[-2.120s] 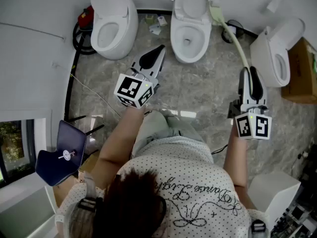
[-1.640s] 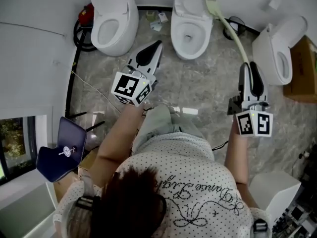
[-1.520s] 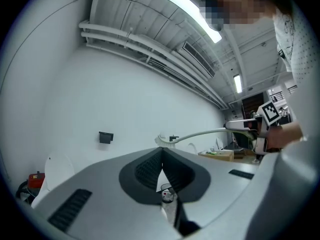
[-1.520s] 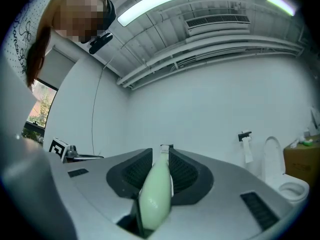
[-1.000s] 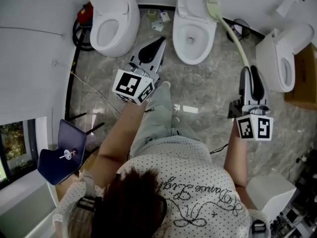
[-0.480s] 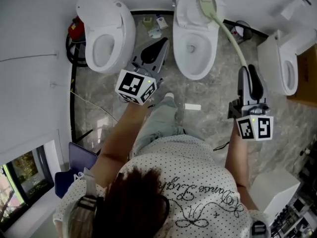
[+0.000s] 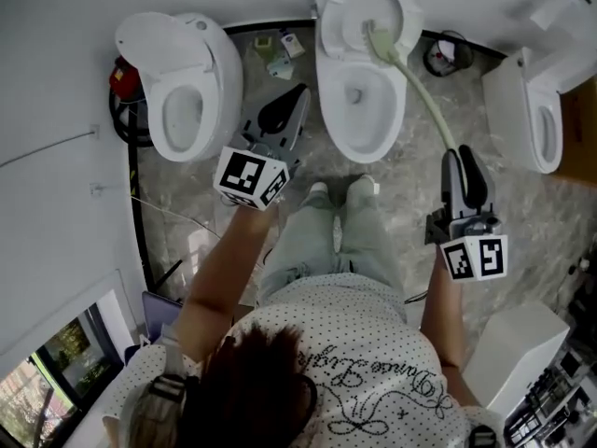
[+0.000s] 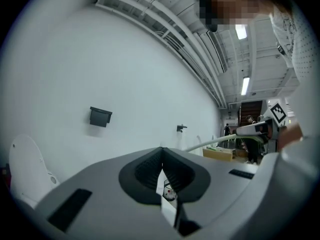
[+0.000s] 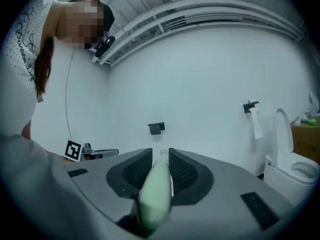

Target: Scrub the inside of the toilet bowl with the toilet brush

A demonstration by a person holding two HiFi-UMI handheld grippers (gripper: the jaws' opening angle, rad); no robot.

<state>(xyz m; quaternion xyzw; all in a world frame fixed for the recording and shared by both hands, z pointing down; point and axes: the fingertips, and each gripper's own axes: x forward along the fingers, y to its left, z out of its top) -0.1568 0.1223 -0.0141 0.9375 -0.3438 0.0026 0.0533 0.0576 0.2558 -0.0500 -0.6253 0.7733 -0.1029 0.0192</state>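
The middle toilet [image 7: 328, 82] stands open in front of the person's feet. A pale green toilet brush [image 7: 420, 96] runs from my right gripper [image 7: 456, 160] up to the toilet, and its head [image 7: 371, 35] lies at the back of the bowl below the raised lid. My right gripper [image 9: 161, 156] is shut on the brush handle [image 9: 155, 194]. My left gripper [image 7: 298, 93] hangs shut and empty left of the bowl, its jaws [image 8: 161, 168] pressed together. In the left gripper view the brush handle [image 8: 210, 143] crosses at the right.
A second toilet [image 7: 182, 82] stands at the left and a third [image 7: 541, 110] at the right. A dark round holder [image 7: 442, 57] sits by the wall behind the brush. A white box [image 7: 516, 348] stands at the lower right. Wall holders [image 9: 156, 127] hang ahead.
The person has stepped up to the middle toilet, feet now right before it. The brush head has come down from the lid area to the back of the bowl. Both grippers stayed shut.
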